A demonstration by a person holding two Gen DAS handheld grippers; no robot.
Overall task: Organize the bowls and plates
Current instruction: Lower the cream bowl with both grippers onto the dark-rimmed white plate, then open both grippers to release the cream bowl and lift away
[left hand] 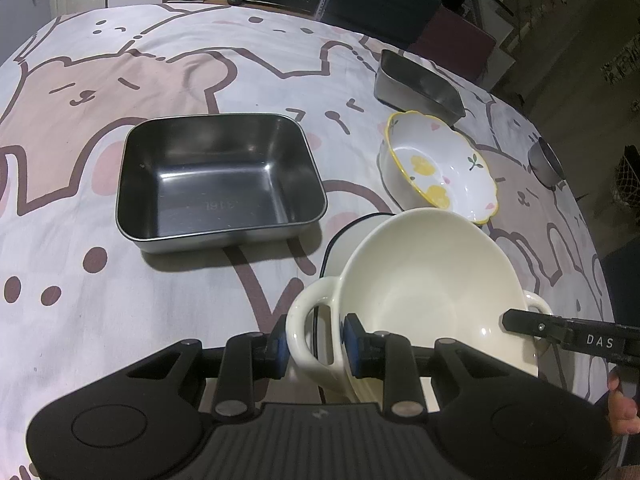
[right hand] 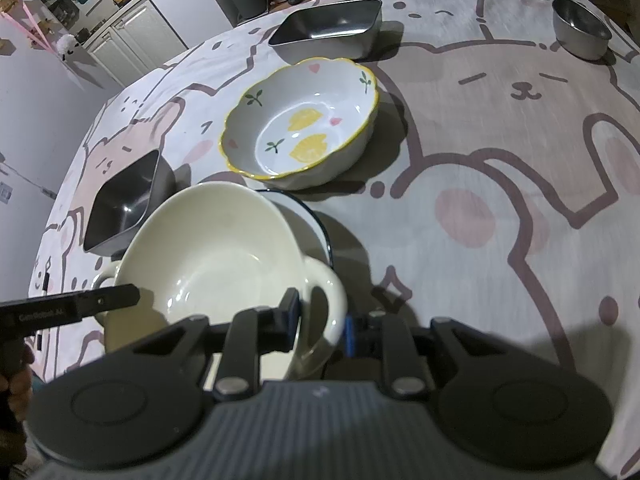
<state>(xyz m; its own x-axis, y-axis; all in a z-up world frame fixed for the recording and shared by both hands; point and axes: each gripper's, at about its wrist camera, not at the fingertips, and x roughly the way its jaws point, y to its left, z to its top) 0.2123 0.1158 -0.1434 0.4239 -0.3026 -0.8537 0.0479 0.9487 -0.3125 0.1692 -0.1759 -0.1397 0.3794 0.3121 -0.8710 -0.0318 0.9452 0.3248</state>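
A cream two-handled bowl (left hand: 420, 280) (right hand: 216, 248) sits over a white plate with a dark blue rim (left hand: 352, 232) (right hand: 318, 220); whether they touch I cannot tell. My left gripper (left hand: 314, 346) is shut on the bowl's left handle, blue pads on either side of the loop. My right gripper (right hand: 320, 324) is shut on the opposite handle. Each wrist view shows one black finger of the other gripper (left hand: 524, 320) (right hand: 108, 296) at the bowl's far handle. A scalloped lemon-print bowl (left hand: 436, 164) (right hand: 304, 120) stands just beyond the plate.
On the cartoon-bear tablecloth (left hand: 120, 300) stand a large steel tray (left hand: 220, 176) (right hand: 124, 204), a smaller steel tray (left hand: 416, 84) (right hand: 328, 28) and a small steel bowl (left hand: 546, 160) (right hand: 580, 28). Chairs and shelves crowd the table's far edge.
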